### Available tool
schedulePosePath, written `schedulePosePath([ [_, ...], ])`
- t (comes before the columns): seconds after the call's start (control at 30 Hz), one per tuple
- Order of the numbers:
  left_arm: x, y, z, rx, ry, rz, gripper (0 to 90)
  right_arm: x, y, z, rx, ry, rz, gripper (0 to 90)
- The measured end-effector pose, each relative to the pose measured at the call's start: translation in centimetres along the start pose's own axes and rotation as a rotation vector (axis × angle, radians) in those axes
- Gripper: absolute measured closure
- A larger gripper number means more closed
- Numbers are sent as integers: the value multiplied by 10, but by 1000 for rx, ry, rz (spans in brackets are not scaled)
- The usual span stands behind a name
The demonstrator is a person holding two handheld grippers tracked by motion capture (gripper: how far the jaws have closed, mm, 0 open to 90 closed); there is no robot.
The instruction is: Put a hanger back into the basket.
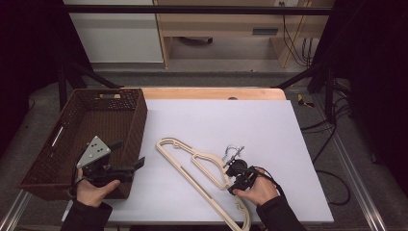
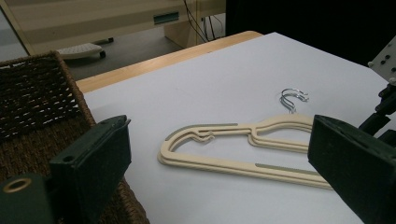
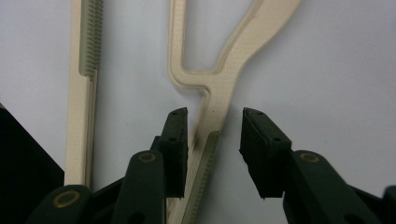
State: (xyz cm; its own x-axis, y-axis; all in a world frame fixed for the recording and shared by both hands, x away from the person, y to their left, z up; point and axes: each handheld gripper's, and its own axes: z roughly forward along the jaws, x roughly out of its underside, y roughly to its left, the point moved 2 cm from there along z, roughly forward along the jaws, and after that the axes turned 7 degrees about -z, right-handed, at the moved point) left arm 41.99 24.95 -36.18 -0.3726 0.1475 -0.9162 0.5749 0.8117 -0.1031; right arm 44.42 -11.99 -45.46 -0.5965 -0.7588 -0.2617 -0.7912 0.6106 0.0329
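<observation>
Right gripper [image 3: 212, 126] fingers astride hanger [image 3: 219, 93] arm, seemingly untouching

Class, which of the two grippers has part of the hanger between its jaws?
The right gripper: its open jaws straddle one arm of the cream hanger. The left gripper is open over the basket, nothing between its jaws.

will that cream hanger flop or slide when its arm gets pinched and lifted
The hanger looks like thin moulded plastic, so probably stiff and light. Gripped on one arm, off-centre, it would likely tilt. The ribbed grey strip between the right gripper jaws should limit slipping.
</observation>
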Motion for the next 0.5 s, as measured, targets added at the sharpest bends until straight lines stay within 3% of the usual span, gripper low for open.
schedulePosePath([
  [0.1,0,0,0,1,-1,1,56,-1,2,1,-16,19,25,678],
  [0.13,0,0,0,1,-1,1,55,0,0,2,-14,17,-7,694],
  [0.2,0,0,0,1,0,1,56,-2,2,3,-23,30,20,722],
  [0.27,0,0,0,2,-1,0,56,0,-2,4,-24,17,-26,728],
  [0.3,0,0,0,2,-1,0,56,-1,0,3,-40,27,20,731],
  [0.33,0,0,0,1,-1,1,56,-1,0,4,-41,26,26,734],
  [0.37,0,0,0,2,-1,0,57,0,-3,5,-36,18,-10,736],
  [0.4,0,0,0,2,0,0,57,-1,-2,4,-53,28,29,739],
  [0.5,0,0,0,3,-1,1,57,0,-3,4,-53,21,37,745],
])
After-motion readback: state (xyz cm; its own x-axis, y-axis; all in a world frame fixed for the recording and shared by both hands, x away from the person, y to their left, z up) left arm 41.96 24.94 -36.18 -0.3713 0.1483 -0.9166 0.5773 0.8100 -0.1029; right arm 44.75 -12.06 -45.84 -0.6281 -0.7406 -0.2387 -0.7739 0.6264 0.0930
